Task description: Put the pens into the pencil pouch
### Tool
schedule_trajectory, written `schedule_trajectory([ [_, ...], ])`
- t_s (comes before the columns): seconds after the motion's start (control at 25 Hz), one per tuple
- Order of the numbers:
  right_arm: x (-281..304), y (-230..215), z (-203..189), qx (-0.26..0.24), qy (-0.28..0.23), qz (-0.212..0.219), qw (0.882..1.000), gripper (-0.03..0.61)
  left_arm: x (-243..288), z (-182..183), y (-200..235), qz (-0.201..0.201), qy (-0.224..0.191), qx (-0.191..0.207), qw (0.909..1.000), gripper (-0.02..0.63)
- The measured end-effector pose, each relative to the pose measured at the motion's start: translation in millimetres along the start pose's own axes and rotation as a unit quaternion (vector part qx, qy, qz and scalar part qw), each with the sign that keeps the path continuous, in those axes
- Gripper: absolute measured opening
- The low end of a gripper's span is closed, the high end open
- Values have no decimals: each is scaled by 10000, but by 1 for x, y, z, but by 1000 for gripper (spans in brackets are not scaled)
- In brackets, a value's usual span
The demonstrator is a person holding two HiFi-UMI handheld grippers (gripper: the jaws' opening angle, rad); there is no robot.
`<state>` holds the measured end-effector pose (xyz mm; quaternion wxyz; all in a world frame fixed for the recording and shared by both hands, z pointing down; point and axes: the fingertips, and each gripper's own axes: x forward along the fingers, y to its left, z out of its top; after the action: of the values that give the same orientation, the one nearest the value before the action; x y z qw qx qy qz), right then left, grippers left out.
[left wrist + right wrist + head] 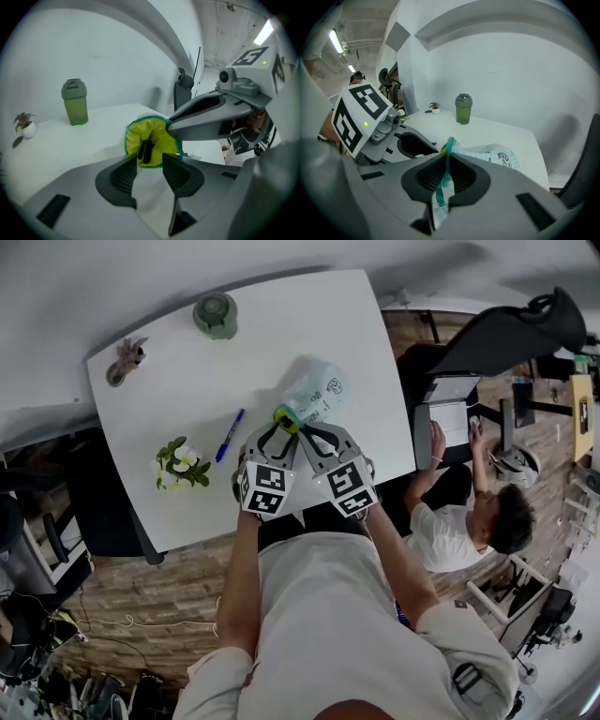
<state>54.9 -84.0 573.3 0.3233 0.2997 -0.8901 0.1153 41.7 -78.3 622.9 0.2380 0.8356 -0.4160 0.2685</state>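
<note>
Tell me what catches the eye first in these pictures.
The pencil pouch in front of the person, with its bright yellow mouth agape. The right claw pinches its teal rim, while the left claw stands open just before it, a dark pen already inside. To the left on the white table lies a lone blue pen.

In the head view the pencil pouch (317, 395) is partly covered at its mouth by the left tongs (277, 432) and right tongs (305, 432), its print cannot be read, and the pens (145, 151) inside are only partly seen
</note>
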Motion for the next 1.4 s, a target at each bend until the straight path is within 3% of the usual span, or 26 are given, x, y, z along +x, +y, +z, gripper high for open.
schedule_trajectory([
  [0.4,9,9,6,-134,23,122,9998,26,-45,-28,36,787,-55,-209,9967,169],
  [0.92,22,19,9,-305,123,300,9990,26,-86,-81,85,1986,228,-731,9771,169],
  [1.4,29,21,8,-305,203,388,9986,26,-85,-107,102,2085,624,-768,9730,129],
])
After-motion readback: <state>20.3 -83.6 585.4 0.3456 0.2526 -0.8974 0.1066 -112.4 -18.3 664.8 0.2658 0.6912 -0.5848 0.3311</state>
